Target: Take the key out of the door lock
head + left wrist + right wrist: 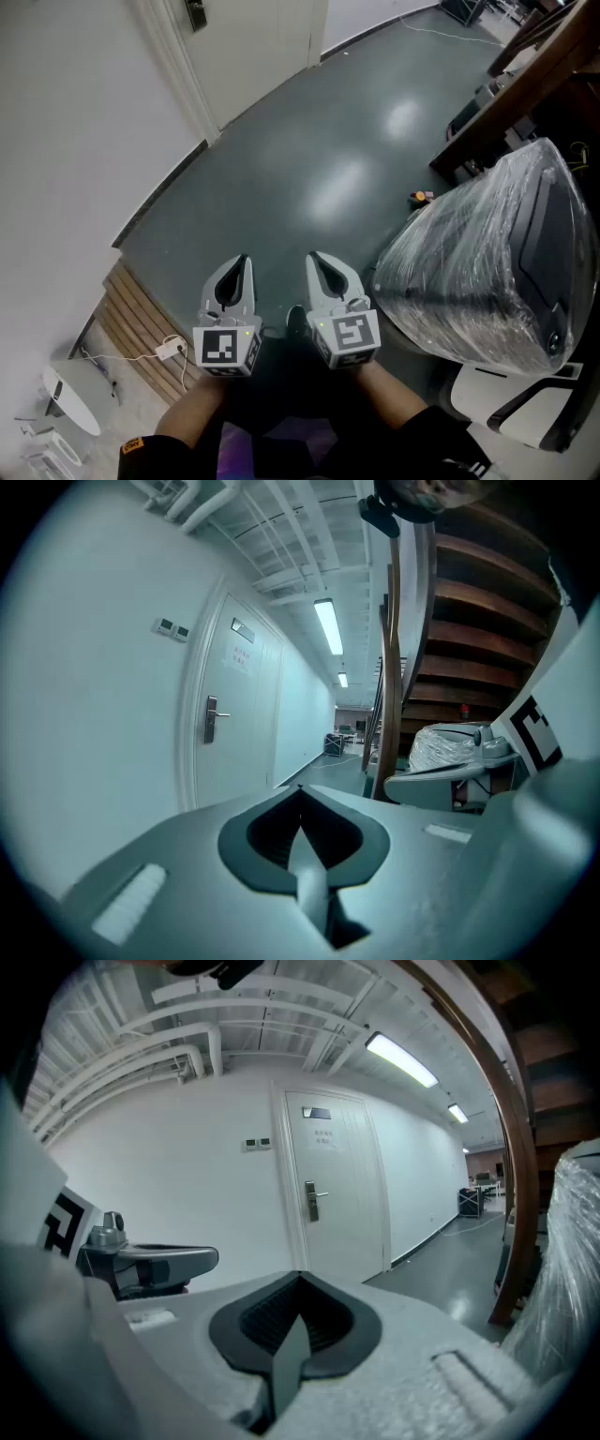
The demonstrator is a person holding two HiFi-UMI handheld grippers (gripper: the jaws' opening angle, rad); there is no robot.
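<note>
**Key not yet reached: both grippers closed, door far off**

The left gripper (236,274) and the right gripper (323,272) each have their jaws pressed together on nothing, side by side above the dark floor (328,159). The door (349,1213) stands well apart from them. Its lock (312,1202) shows, but any key there is too small to make out. Judged from this, approach, grasp and pull all remain. The notice (323,1135) on the door is unreadable, and no brand shows.

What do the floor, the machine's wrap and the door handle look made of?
Floor: glossy dark green, likely coated concrete; lights mirror in it.
Wrap: clear plastic film, crinkled and shiny.
Door handle: silvery, probably metal; too small to be sure.
</note>
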